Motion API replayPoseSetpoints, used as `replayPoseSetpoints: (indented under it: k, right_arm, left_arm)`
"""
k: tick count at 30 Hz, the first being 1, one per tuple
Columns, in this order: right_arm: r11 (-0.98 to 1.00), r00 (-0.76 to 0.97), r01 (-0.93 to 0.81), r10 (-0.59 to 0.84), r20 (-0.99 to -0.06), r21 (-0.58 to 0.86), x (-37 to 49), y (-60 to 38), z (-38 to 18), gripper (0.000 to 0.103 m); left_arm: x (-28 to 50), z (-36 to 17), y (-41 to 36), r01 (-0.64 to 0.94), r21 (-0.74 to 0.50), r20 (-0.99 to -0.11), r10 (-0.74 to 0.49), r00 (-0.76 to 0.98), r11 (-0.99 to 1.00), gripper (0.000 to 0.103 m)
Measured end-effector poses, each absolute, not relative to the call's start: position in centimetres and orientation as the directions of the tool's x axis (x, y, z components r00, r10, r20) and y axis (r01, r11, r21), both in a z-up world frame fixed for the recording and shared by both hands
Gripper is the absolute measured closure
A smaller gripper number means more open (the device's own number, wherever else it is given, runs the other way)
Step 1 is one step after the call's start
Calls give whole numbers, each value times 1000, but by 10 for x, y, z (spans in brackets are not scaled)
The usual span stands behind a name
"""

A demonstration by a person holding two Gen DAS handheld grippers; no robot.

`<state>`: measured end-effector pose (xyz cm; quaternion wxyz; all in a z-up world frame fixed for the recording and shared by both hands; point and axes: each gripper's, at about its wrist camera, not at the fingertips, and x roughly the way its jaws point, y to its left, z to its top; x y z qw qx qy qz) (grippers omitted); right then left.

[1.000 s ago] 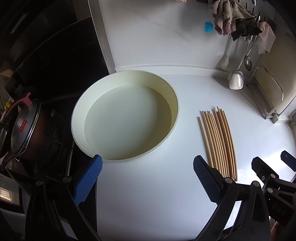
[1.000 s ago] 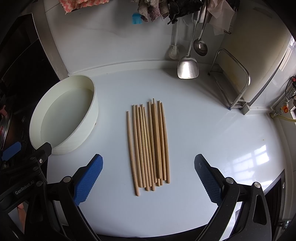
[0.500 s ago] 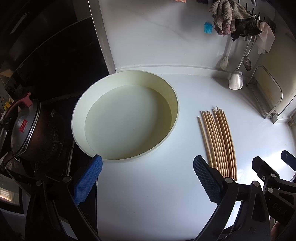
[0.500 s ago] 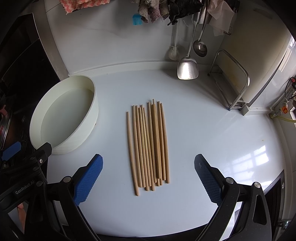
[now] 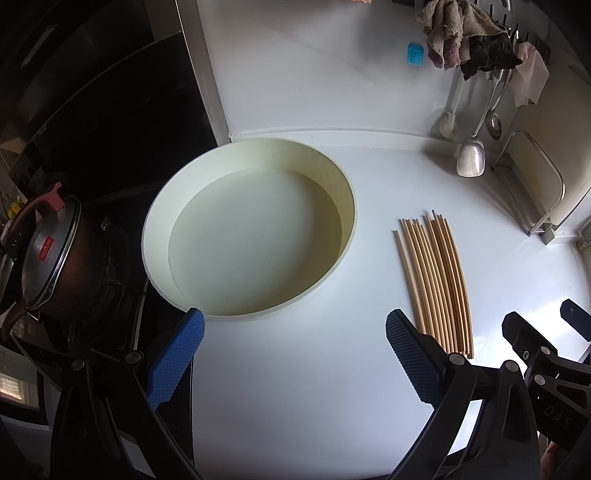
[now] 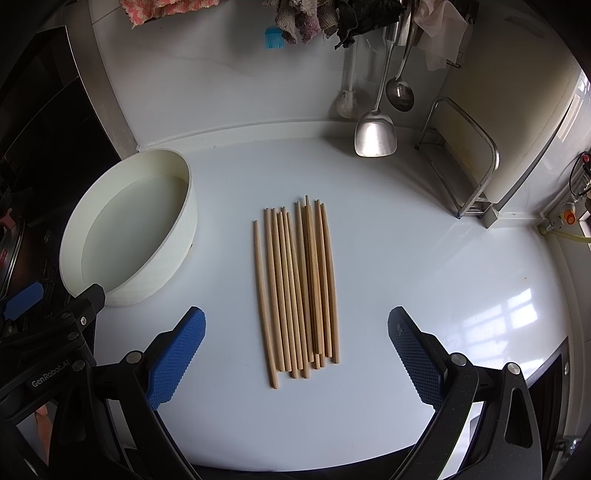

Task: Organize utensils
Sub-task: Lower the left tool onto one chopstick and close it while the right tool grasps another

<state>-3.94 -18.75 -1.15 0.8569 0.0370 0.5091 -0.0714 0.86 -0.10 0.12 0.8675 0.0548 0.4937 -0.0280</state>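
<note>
Several wooden chopsticks (image 6: 299, 284) lie side by side on the white counter, also in the left wrist view (image 5: 434, 280). A round cream basin (image 5: 347, 206) with nothing in it stands to their left; it shows in the right wrist view too (image 6: 184, 221). My left gripper (image 5: 295, 332) is open and empty, just in front of the basin. My right gripper (image 6: 297, 328) is open and empty, its fingers either side of the chopsticks' near ends, held above them.
A dark pot with a lid (image 5: 55, 258) sits on the stove at the left. A metal spatula (image 6: 375, 136), a ladle (image 6: 399, 92) and cloths (image 6: 306, 18) hang on the back wall. A metal rack (image 6: 465, 166) stands at the right.
</note>
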Motion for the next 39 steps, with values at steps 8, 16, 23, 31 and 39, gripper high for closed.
replayPoseSetpoints:
  k: [8, 16, 23, 31, 39]
  right_arm:
    - [981, 495, 189, -53, -867, 48, -44, -215, -19, 8]
    - [972, 507, 213, -25, -861, 97, -58, -267, -49, 8]
    - [989, 536, 144, -41, -843, 43, -50, -285, -89, 8]
    - [996, 589, 89, -71, -805, -23, -27, -289, -119, 8]
    - [998, 570, 60, -36, -821, -2, -5, -280, -143, 8]
  left_arm:
    - [0, -10, -14, 133, 20, -866, -49, 498, 991, 6]
    - [-9, -38, -49, 181, -46, -854, -133, 503, 982, 6]
    - [1, -81, -66, 115, -86, -864, -131, 486, 990, 6]
    - [16, -110, -85, 118, -39, -843, -96, 530, 992, 6]
    - [30, -134, -85, 73, -35, -843, -69, 534, 997, 6]
